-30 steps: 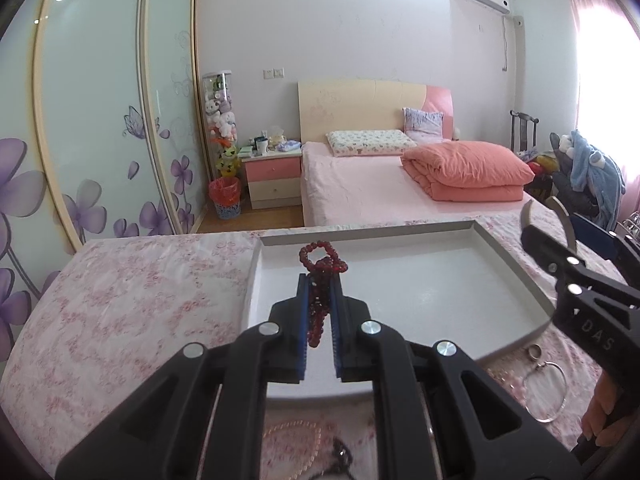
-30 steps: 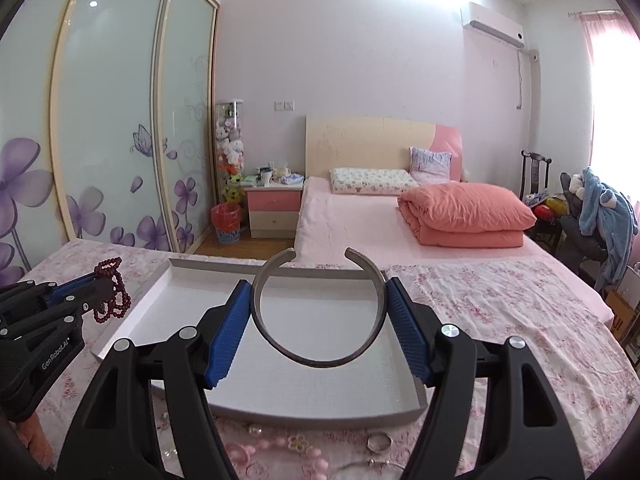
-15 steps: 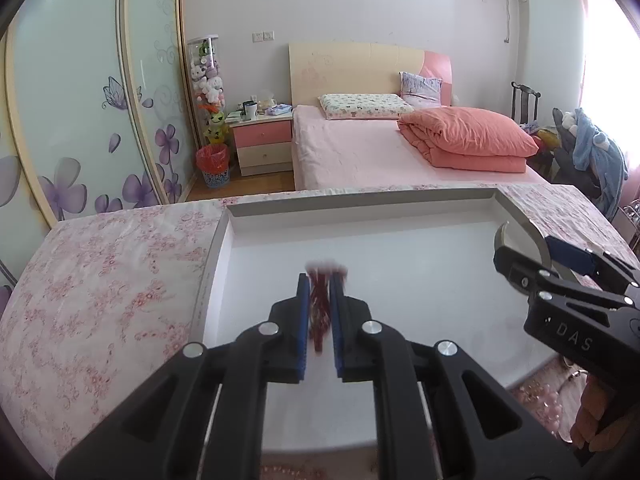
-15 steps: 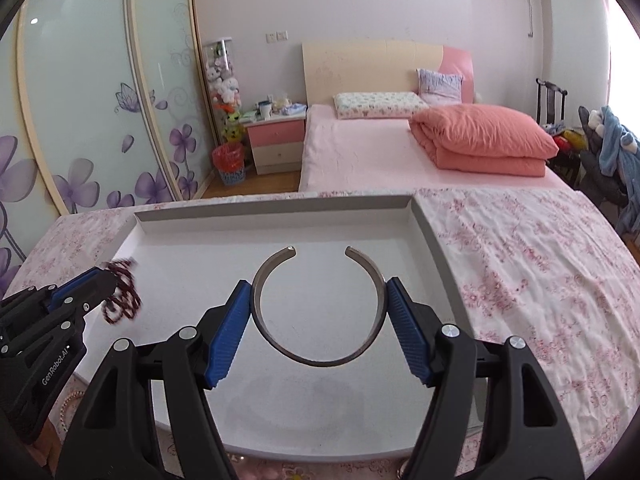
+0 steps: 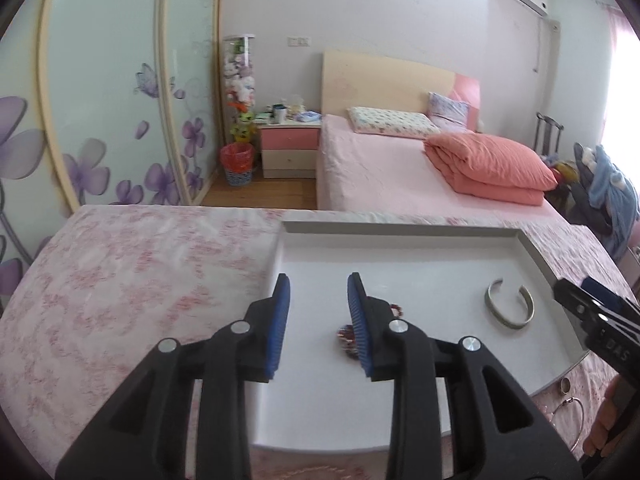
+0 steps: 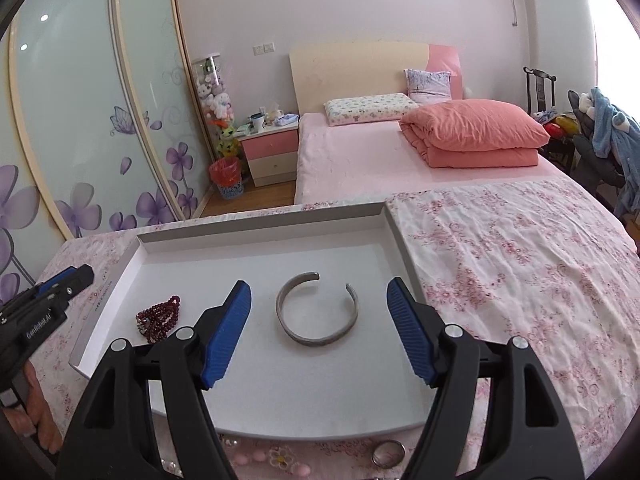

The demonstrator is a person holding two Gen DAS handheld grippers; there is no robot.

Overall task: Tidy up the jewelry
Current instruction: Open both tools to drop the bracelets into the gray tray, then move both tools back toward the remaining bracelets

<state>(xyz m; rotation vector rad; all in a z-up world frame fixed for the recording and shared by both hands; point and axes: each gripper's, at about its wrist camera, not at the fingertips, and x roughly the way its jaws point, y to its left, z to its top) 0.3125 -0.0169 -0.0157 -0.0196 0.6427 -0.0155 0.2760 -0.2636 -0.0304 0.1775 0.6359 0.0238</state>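
White shallow tray (image 6: 256,236) on a pink floral bedspread (image 6: 520,264), far rim toward the bed beyond. Left gripper (image 5: 318,312) over the tray's left part, jaws opening, blue pads clear of everything, nothing clamped; red bead bracelet (image 5: 348,338) lying loose on the tray floor just under and beside the right pad, partly hidden by that finger. Same bead bracelet (image 6: 160,318) in the right wrist view bunched near the tray's left wall, about halfway between far rim and near rim. Right gripper (image 6: 320,332) over the tray's middle, jaws wide apart and edging wider, pads well clear on both sides of the silver cuff bangle (image 6: 316,310), not pressing it. Bangle flat on the tray floor, open gap toward the far rim; in the left wrist view the bangle (image 5: 510,306) toward the tray's right wall. Bangle and bead bracelet apart, both inside the tray, neither held. Left gripper (image 6: 44,300) also at the left edge of the right wrist view, over the bedspread just outside the tray's left wall, fingertips of a hand (image 6: 36,420) under it. Right gripper (image 5: 592,312) at the right edge of the left wrist view, near the tray's right wall. On the bedspread below the tray's near rim: a small ring (image 6: 388,454), pink beads with a flower charm (image 6: 280,458), and a thin wire hoop (image 5: 568,416) past the near right corner
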